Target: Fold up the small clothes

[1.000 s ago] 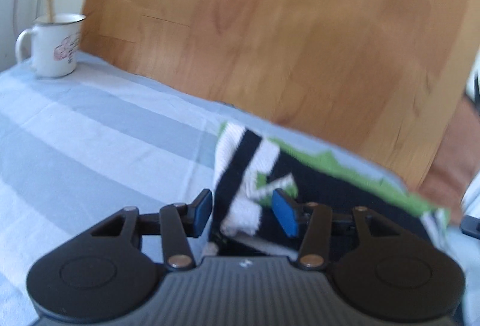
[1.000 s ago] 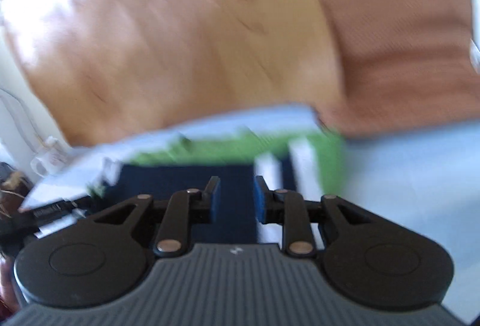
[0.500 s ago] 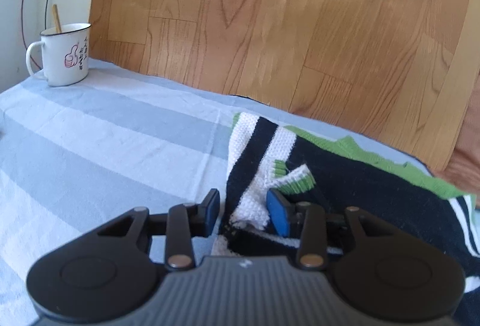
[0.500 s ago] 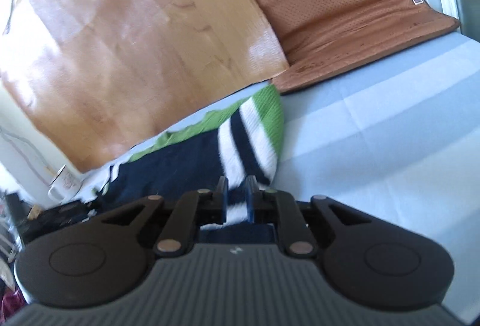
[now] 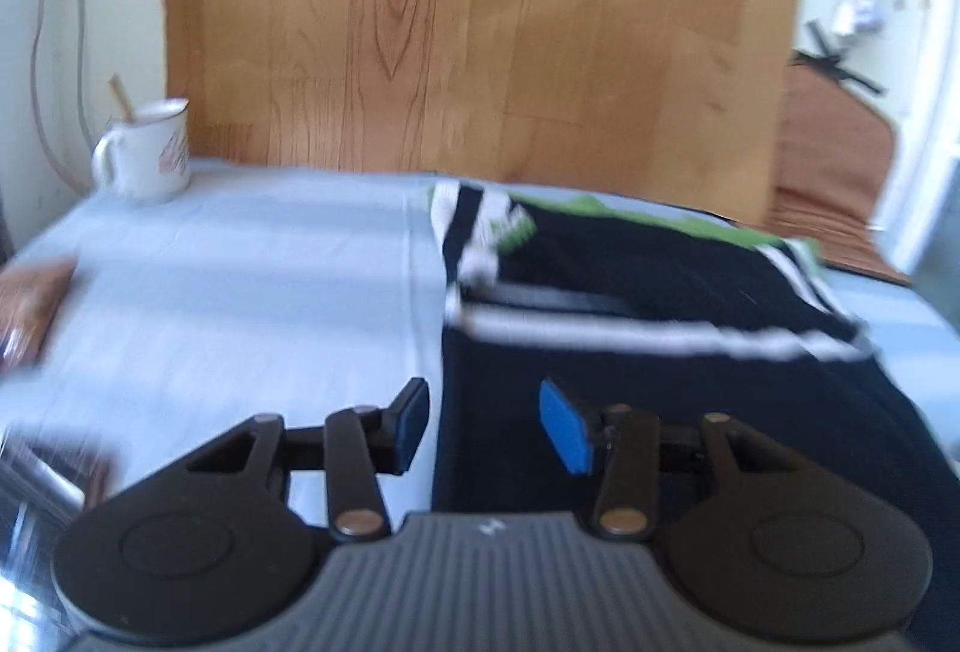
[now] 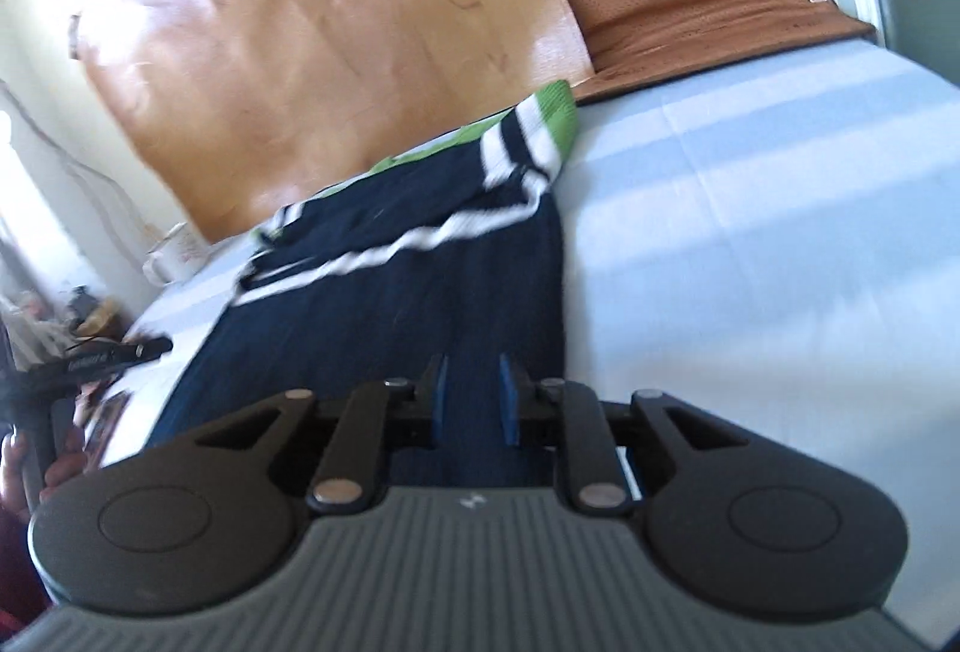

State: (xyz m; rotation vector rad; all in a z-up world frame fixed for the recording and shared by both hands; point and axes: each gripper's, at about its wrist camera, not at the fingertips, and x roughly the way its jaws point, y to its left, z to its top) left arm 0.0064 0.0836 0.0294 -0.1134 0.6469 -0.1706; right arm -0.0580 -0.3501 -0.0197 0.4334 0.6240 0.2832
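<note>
A dark navy sweater (image 5: pixel 648 394) with white stripes and a green hem is lying folded on the pale blue striped sheet (image 5: pixel 252 292), its far edge running along the foot of the wooden board (image 5: pixel 480 21). The left gripper (image 5: pixel 483 421) is hovering over the sweater's left edge with its blue pads spread wide and nothing between them, while the right gripper (image 6: pixel 471 403) is sitting above the near navy panel with a narrow gap between its fingers, gripping nothing. A white mug (image 5: pixel 147 159) is standing left of the sweater, against the board; its reddish print is too blurred to read.
</note>
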